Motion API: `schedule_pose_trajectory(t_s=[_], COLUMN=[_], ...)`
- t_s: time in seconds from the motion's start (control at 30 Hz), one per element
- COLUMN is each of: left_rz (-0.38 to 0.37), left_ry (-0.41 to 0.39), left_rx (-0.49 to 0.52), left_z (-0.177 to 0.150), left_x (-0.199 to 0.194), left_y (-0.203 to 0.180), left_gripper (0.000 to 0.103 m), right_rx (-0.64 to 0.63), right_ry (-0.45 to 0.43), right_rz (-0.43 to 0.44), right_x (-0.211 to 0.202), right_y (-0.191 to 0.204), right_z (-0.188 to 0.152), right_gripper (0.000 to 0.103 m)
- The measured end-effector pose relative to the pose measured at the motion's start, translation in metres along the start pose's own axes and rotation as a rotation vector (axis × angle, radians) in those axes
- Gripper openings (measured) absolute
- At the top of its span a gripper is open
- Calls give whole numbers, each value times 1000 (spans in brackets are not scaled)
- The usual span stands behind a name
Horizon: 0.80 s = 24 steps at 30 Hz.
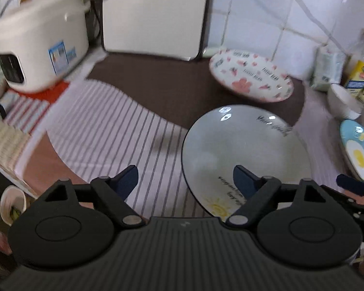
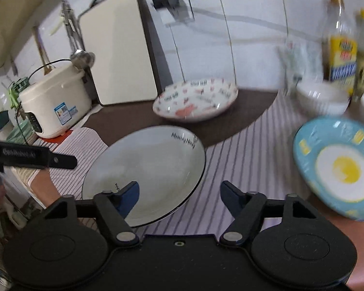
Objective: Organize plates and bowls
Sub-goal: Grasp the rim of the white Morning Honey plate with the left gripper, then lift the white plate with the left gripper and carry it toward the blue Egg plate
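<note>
Striped cloth on the counter spreads under my left gripper (image 1: 185,181) and right gripper (image 2: 179,195), both spread and empty, the grey plate (image 1: 242,155) between them with one finger of each over it; next, I judge, grip its rim.

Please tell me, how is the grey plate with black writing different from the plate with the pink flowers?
The grey plate is plain, with a dark rim, black writing and a small yellow sun; the flower plate is white with pink flowers and hearts all over. The grey plate lies nearer the grippers, partly on the striped cloth; the flower plate sits further back on the brown mat, near the tiled wall. Both are round, shallow, empty and untouched.
</note>
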State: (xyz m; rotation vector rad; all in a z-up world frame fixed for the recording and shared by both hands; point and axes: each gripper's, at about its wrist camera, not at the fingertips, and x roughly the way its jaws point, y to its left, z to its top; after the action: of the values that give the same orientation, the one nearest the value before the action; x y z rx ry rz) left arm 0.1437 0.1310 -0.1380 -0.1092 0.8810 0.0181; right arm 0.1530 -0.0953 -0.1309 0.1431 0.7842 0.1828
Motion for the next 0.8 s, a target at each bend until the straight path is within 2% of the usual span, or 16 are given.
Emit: schedule_pose_trajectory(t_s=[0.1, 0.17, 0.23, 0.27, 0.33, 0.43, 0.5, 0.8], left_rz=[17, 7, -4, -11, -29, -53, -60, -77], left_ry=[56, 87, 145, 156, 144, 145, 142, 145], left_rx=[-16, -23, 6, 19, 28, 28, 19, -57], left_z=[-1, -2, -2, -2, -3, -5, -6, -4], left_x=[27, 39, 52, 55, 55, 54, 54, 60], left_y=[2, 4, 2, 1, -1, -5, -6, -2], left_gripper=[79, 71, 50, 49, 35, 24, 21, 22], right_rx=[22, 44, 68, 75, 78, 78, 78, 137], right_ry=[22, 34, 52, 58, 72, 77, 85, 89], right_rz=[4, 6, 11, 13, 13, 16, -4, 36], right_x=[21, 30, 38, 40, 43, 46, 49, 61], right_y=[-3, -7, -10, -11, -10, -10, -11, -21], right_z=[-4, -6, -5, -6, -3, -2, -2, 0], right_gripper=[67, 62, 54, 52, 41, 29, 23, 21])
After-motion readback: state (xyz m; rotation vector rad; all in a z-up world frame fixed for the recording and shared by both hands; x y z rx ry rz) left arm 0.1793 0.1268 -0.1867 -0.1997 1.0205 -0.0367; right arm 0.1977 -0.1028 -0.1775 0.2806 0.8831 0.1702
